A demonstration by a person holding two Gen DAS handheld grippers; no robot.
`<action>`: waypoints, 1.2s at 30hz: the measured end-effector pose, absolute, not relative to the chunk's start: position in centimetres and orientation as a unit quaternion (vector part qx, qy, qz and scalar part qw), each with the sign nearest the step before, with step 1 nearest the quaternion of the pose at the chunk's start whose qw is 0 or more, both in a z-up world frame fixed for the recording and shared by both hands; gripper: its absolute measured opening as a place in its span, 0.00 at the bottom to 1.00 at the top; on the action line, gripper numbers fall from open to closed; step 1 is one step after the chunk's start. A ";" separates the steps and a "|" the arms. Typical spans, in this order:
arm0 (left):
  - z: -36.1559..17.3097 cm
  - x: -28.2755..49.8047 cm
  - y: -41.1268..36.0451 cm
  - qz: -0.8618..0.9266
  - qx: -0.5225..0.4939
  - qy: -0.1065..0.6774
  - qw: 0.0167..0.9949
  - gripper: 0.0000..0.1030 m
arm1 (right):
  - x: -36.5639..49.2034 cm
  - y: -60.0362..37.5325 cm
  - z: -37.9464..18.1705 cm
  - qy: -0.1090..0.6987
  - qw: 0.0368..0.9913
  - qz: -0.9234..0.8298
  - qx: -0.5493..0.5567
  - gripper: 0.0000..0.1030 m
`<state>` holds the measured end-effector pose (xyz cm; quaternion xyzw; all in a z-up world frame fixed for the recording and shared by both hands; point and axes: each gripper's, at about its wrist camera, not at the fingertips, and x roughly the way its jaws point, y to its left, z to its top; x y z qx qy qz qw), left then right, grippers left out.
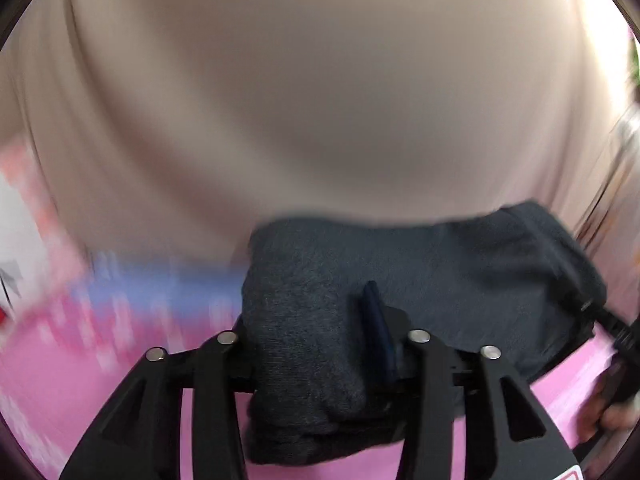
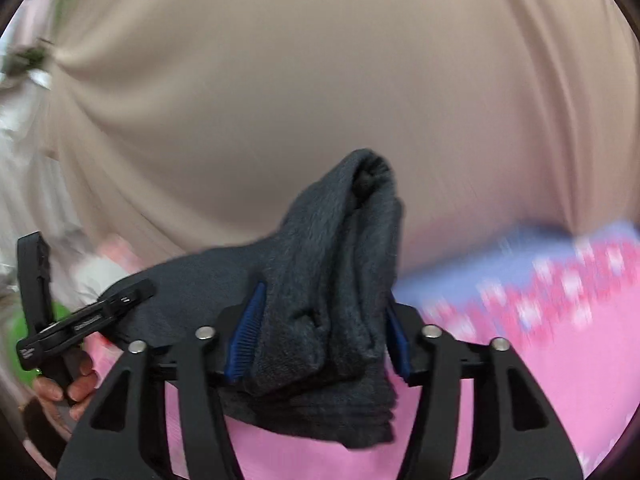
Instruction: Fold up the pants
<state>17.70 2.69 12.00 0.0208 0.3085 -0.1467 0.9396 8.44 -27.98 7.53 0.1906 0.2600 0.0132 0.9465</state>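
While the dark grey pants (image 1: 420, 280) are held bunched between the two tools, a fold is judged to be in progress, with the garment lifted partly clear of the pink patterned surface (image 1: 100, 380). The left gripper (image 1: 320, 340) is seen clamped on a thick wad of the fabric; only one blue pad (image 1: 378, 332) is visible, the other being buried under the cloth. The right gripper (image 2: 320, 328) is likewise closed on a gathered roll of the pants (image 2: 340, 280), with a blue pad pressed against each side of it. In the right wrist view, the left gripper (image 2: 80, 312) appears at the far left, held by the person's left hand (image 2: 68, 388), and the fabric is stretched between the two tools. A beige garment (image 2: 320, 80), worn by the person, fills the background of both views, and heavy motion blur is present over the surface pattern. The number of folds already made cannot be told, though several layers are seen at the lower edge. For the next move, both grips would probably need to be kept firm while the held edge is carried over and lowered evenly, so that the layers are laid flat and not dragged askew.
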 end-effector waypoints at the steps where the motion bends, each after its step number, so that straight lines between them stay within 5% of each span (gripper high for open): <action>1: 7.5 19.4 2.9 -0.109 0.037 0.371 0.921 0.34 | 8.2 -28.7 5.8 0.272 0.942 -0.002 0.195 0.53; 2: 5.6 19.6 3.3 -0.085 0.042 0.390 0.916 0.27 | 7.6 -29.3 4.7 0.277 0.939 -0.006 0.204 0.53; 6: 4.0 18.2 5.8 -0.084 -0.003 0.381 0.921 0.33 | 6.3 -29.8 5.0 0.273 0.941 0.011 0.201 0.51; 8: 5.0 18.1 6.2 -0.082 -0.024 0.377 0.922 0.58 | 7.8 -28.9 5.5 0.285 0.938 0.021 0.196 0.57; 10: 5.2 18.2 6.3 -0.079 -0.036 0.384 0.919 0.64 | 9.4 -28.2 4.6 0.310 0.932 0.006 0.187 0.64; 14: 3.1 19.6 4.8 -0.077 -0.030 0.423 0.902 0.64 | 11.0 -27.7 1.9 0.357 0.912 -0.001 0.204 0.62; 15: 2.6 19.7 4.5 -0.073 -0.027 0.426 0.901 0.63 | 11.4 -27.3 1.1 0.373 0.907 -0.002 0.194 0.43; 17: 1.3 20.0 3.9 -0.061 -0.007 0.433 0.899 0.60 | 11.9 -26.6 0.0 0.397 0.904 -0.019 0.157 0.33; 36: 1.0 19.2 3.4 -0.033 0.027 0.414 0.909 0.63 | 9.6 -25.0 1.3 0.363 0.920 -0.018 0.143 0.33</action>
